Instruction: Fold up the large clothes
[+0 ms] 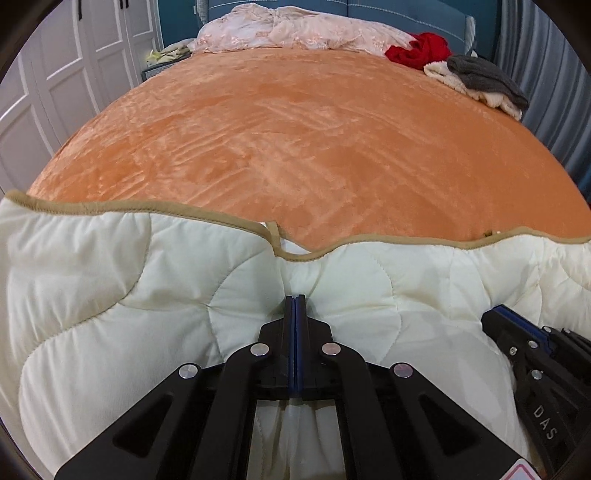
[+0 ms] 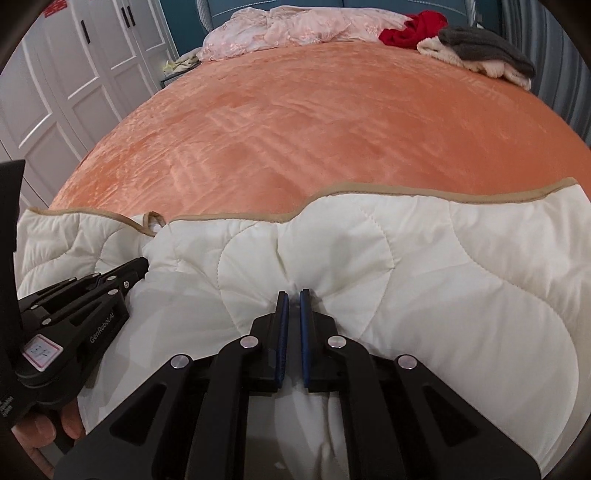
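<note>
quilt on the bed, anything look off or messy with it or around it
The cream quilt is bunched, its tan-trimmed edge wavy and one corner flopped over near the small loop. Both claws pinch puckered folds. Loose clothes are heaped at the far end: a pink pile, something red, a grey piece.

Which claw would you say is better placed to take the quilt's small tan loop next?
Probably left: the left claw, shut on the quilt, sits just below the loop; the right claw pinches farther to the side.
</note>
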### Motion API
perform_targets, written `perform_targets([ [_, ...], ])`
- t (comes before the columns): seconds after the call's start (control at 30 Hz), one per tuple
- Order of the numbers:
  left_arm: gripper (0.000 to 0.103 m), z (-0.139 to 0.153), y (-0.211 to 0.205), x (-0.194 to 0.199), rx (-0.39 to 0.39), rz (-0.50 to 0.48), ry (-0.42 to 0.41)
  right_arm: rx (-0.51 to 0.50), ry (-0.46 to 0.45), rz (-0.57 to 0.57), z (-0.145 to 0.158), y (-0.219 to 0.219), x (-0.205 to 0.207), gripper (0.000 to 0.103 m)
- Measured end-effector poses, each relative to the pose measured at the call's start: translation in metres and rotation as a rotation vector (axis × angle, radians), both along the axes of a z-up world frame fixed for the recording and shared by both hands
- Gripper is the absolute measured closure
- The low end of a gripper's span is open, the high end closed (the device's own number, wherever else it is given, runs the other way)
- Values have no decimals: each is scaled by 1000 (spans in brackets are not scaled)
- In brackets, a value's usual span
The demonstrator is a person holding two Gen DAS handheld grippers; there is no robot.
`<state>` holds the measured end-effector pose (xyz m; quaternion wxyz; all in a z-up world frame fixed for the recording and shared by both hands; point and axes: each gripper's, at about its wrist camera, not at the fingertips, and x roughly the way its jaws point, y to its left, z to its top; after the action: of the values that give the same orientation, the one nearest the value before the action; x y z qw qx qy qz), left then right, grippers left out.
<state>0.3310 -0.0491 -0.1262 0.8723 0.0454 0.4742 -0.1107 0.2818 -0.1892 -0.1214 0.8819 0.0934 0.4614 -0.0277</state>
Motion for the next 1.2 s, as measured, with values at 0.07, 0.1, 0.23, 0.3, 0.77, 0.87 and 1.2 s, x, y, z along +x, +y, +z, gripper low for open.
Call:
perform_targets([
  [0.07,103,-1,-1,-1,1,1,-10,-3,-7,-2,-1,1,0,100],
  [0.1,103,-1,-1,-1,5,2,-15,-7,-11,-3,-1,2,-1,100],
  [0.23,103,-2,-4,-2,26,3,-28,-20,-23,-4,-3,4,0,100],
  [0.3,103,-3,-5,-2,33,3,-31,-21,-26,-4,-3,4,1,100],
  [0.77,103,50,3,-26,-1,-5,-20,18,-123,14,65,12,-33,93],
  [0.87,103,61,3,-43,-37,-2,-23,48,-127,22,68,18,-43,93],
  [1.2,102,22,-1,-60,-29,3,-20,91,-74,21,22,26,-47,95],
])
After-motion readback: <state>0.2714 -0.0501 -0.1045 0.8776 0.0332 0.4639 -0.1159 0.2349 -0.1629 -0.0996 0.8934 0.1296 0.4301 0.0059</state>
